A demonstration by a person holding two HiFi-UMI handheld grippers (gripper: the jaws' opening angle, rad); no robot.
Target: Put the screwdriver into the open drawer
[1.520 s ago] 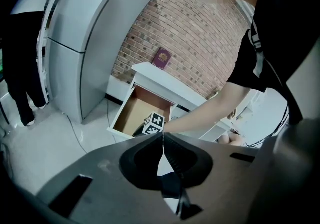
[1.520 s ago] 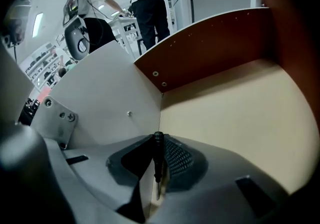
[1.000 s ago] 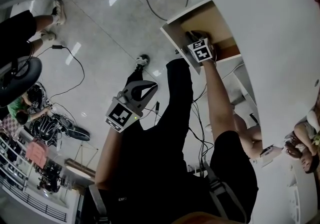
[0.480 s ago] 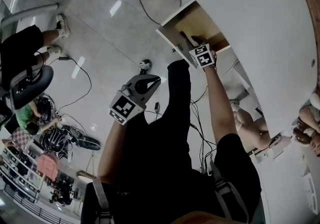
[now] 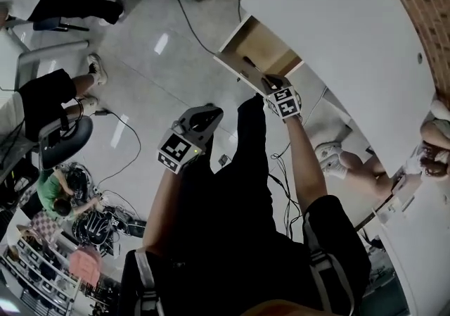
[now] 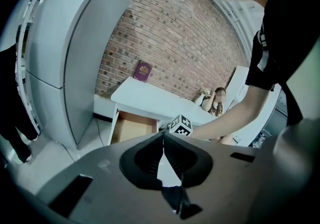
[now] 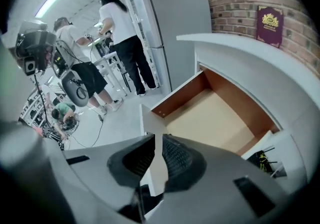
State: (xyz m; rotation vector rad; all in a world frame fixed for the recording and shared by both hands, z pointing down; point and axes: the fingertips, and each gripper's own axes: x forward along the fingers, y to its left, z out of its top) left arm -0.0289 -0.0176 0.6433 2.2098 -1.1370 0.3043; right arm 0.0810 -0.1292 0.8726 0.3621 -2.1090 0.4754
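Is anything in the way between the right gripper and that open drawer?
Nothing visible. The right gripper, whose jaws have just been closing with nothing between them, hangs just above the front edge of the drawer.

We hold both forearms out ahead. Our left gripper has its tips touching, nothing held. Our right gripper points steeply down, jaws just closing, narrow gap, nothing between.

The white curved desk carries a maroon booklet propped at its wall edge. Under the front edge the open drawer juts out, and the screwdriver lies inside it.
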